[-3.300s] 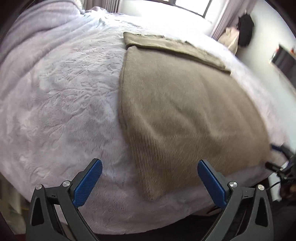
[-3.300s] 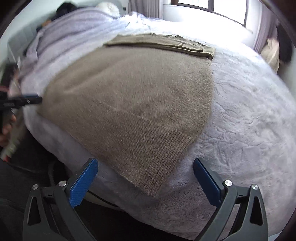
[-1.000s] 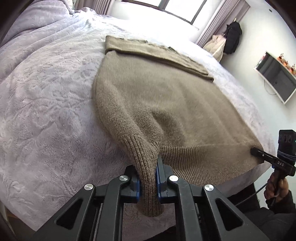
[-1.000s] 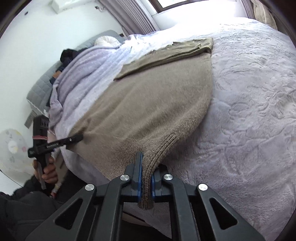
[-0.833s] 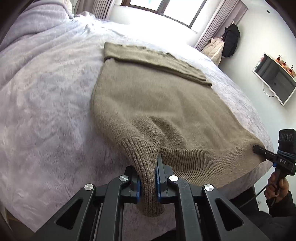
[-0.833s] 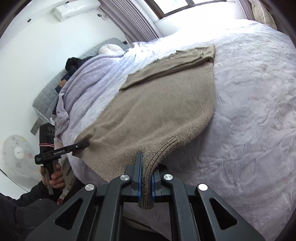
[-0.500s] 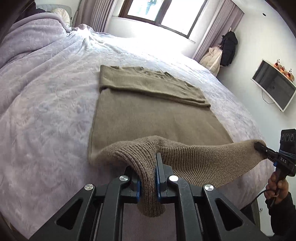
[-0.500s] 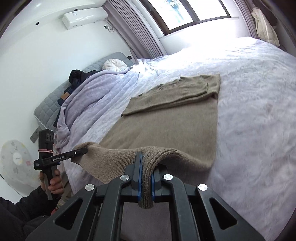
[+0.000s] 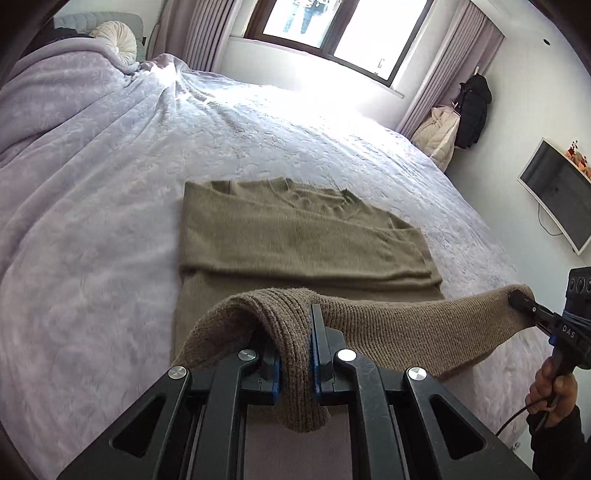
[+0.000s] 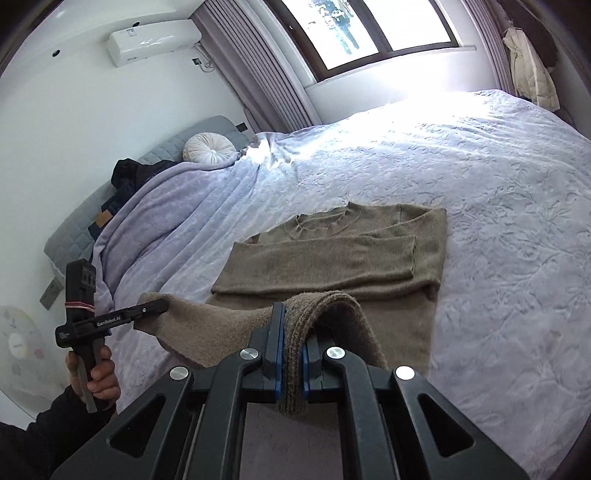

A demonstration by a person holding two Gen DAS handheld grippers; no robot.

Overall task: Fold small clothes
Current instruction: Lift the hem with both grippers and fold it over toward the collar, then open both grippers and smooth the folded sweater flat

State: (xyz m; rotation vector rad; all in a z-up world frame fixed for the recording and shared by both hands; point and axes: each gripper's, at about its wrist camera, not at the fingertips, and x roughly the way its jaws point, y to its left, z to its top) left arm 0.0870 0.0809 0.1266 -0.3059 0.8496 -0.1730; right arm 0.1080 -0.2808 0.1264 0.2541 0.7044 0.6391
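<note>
The lifted ribbed hem of the brown sweater (image 9: 388,332) hides the garment's lower body and the bed (image 9: 92,258) beneath; the person's sleeve (image 10: 44,424) is cut off at the frame edge.

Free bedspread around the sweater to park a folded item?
Bare lilac bedspread lies right of the olive knit sweater, also between its collar and the window. Left is crowded: the bunched purple blanket.

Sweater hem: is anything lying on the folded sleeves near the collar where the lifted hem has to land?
Nothing visible. The sweater hem is pinched by the left gripper and right gripper; the folded sleeves and surrounding bedspread carry nothing loose.
</note>
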